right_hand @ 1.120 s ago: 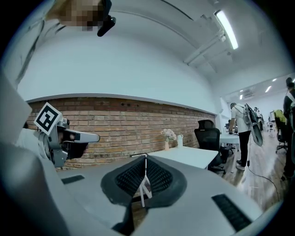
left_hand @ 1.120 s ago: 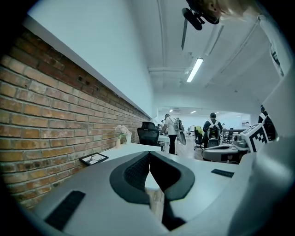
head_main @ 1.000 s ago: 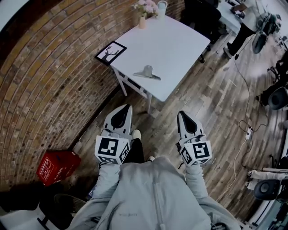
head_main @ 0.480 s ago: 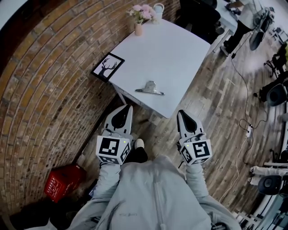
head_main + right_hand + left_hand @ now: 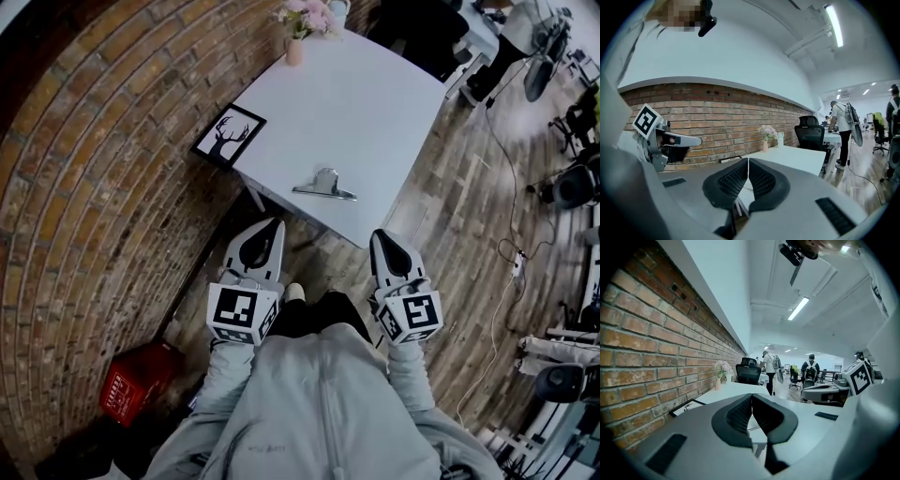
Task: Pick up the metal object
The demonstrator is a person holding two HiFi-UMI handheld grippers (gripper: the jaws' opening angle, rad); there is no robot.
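The metal object (image 5: 324,186), a large silver clip, lies flat near the front edge of the white table (image 5: 356,103) in the head view. My left gripper (image 5: 265,232) hovers short of that edge, below and left of the clip, with its jaws shut and nothing in them. My right gripper (image 5: 384,246) is held level with it, off the table's near corner, also shut and empty. In the left gripper view the ribbed pads of the left gripper (image 5: 751,398) meet. The right gripper view shows the right gripper (image 5: 748,162) with its pads together too.
A framed deer picture (image 5: 228,136) lies at the table's left corner and a vase of pink flowers (image 5: 296,45) stands at the far end. A brick wall (image 5: 103,187) runs along the left, with a red crate (image 5: 139,382) on the floor. Cables (image 5: 511,258) trail at right.
The table and clip have come nearer to both grippers as the person stepped forward. Both grippers stayed shut and kept their place in front of the body.
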